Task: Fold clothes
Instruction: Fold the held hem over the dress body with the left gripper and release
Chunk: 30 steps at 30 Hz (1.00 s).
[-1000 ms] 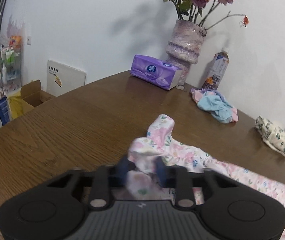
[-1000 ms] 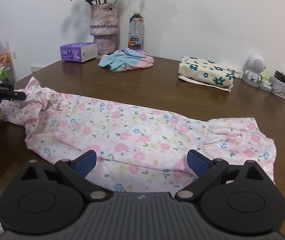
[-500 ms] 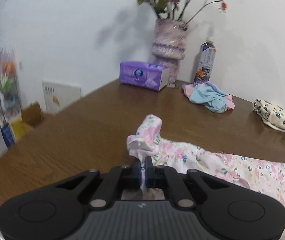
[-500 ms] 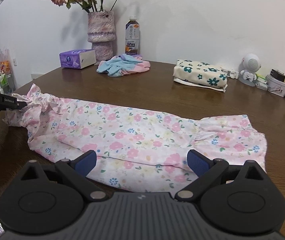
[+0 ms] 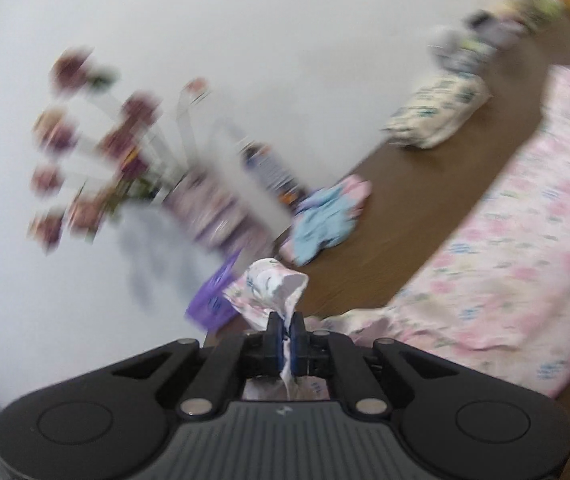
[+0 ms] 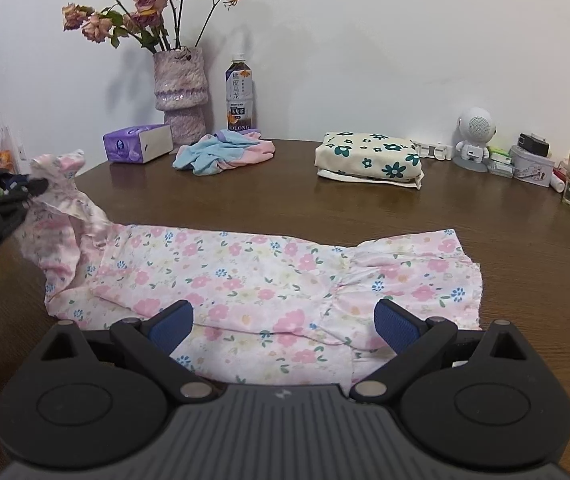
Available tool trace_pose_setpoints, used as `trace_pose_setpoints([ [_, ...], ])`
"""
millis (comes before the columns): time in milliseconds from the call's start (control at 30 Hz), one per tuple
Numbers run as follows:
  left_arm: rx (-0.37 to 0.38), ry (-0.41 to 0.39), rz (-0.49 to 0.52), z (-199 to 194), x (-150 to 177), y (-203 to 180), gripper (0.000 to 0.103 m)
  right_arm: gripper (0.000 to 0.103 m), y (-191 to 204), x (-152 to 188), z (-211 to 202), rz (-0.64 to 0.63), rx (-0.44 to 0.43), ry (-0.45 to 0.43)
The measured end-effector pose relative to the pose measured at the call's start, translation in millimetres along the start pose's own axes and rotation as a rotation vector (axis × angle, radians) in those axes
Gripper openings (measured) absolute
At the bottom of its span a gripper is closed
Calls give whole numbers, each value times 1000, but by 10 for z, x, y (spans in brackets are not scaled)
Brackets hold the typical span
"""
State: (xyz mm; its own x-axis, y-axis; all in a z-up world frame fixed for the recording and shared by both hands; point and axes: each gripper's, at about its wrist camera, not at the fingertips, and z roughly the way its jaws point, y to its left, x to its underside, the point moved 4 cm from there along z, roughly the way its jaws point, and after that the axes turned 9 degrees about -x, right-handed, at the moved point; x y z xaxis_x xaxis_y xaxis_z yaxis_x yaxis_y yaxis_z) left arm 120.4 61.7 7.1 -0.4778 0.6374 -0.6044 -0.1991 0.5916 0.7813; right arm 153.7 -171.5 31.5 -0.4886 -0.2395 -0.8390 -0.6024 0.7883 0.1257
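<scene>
Jaws over brown table (image 6: 485,208).

Pink floral garment (image 6: 253,280), cream bundle with teal flowers (image 6: 369,156), purple tissue box (image 6: 133,146)

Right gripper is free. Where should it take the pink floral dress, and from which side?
Probably the ruffled hem corner of the pink floral dress, coming from the near right side. That edge lies flat and free on the table, opposite the end the left gripper has pinched and lifted; the right gripper is open just beside it.
</scene>
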Motion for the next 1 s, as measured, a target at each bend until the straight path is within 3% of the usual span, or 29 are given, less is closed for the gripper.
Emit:
trace_pose_setpoints([
  [300, 108, -103, 202, -269, -204, -670, 2, 98, -201, -44, -13, -26, 1, 11],
  [567, 182, -87, 265, -307, -268, -1114, 3, 98, -330, 19, -23, 5, 6, 7],
  [700, 201, -71, 199, -332, -341, -1108, 18, 98, -350, 36, -18, 7, 8, 9],
  [900, 352, -49, -64, -473, -469, -647, 47, 98, -395, 39, -31, 16, 25, 11],
  [1000, 419, -45, -188, -555, -466, -380, 49, 99, -385, 34, -32, 19, 30, 15],
])
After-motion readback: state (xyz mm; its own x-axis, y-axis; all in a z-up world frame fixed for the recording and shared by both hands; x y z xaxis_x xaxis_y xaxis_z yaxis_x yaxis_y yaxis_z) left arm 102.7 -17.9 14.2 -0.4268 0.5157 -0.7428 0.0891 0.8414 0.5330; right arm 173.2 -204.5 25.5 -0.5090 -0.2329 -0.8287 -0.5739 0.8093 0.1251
